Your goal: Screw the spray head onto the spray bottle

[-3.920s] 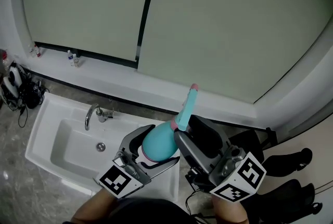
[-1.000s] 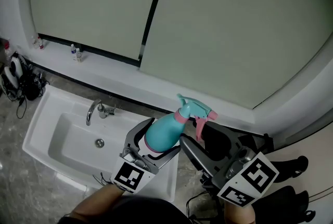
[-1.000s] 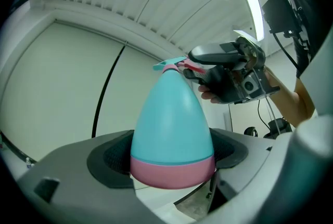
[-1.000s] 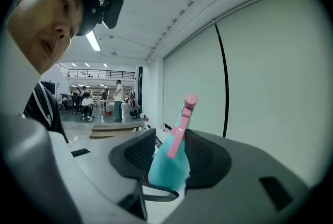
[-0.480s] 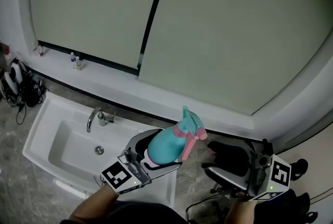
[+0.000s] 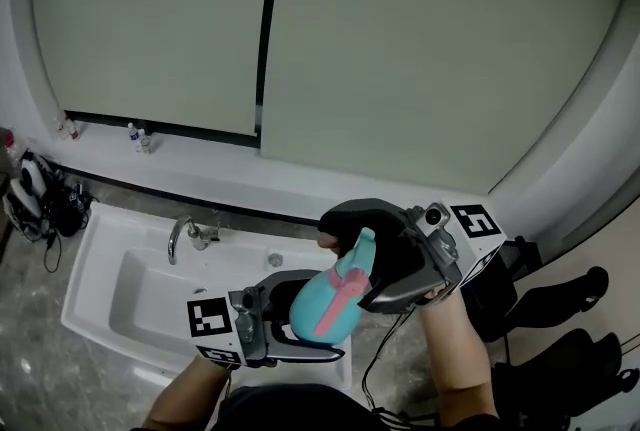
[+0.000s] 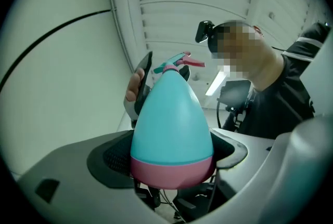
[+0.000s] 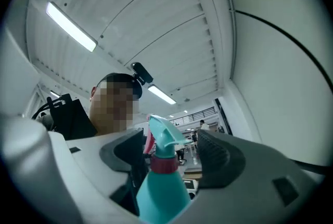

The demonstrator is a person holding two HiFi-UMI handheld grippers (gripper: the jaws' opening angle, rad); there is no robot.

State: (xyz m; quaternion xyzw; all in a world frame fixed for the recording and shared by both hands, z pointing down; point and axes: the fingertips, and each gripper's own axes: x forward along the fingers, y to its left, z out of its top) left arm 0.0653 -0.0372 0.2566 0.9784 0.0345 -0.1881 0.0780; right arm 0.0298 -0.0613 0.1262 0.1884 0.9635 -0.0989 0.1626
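A teal spray bottle (image 6: pixel 318 307) with a pink base is clamped at its wide body in my left gripper (image 6: pixel 325 315), in front of the person in the head view. The teal spray head (image 6: pixel 359 251) with its pink trigger sits on the neck, tilted up and to the right. My right gripper (image 6: pixel 366 255) reaches in from the right, and its jaws have just been opening. In the right gripper view the spray head (image 8: pixel 164 139) and pink collar (image 8: pixel 164 164) stand between its pads with gaps on both sides. The left gripper view shows the bottle (image 7: pixel 171 124) pressed between both pads.
A white sink (image 6: pixel 100 291) with a chrome faucet (image 6: pixel 186 233) lies below left. Small bottles (image 6: pixel 136 137) stand on the window ledge, dark gear (image 6: pixel 38 199) lies at far left, and black chair legs (image 6: pixel 560 319) are at the right.
My right gripper came up from the lower right, rolled over, and now brackets the spray head. The left gripper turned, tipping the bottle further toward the right.
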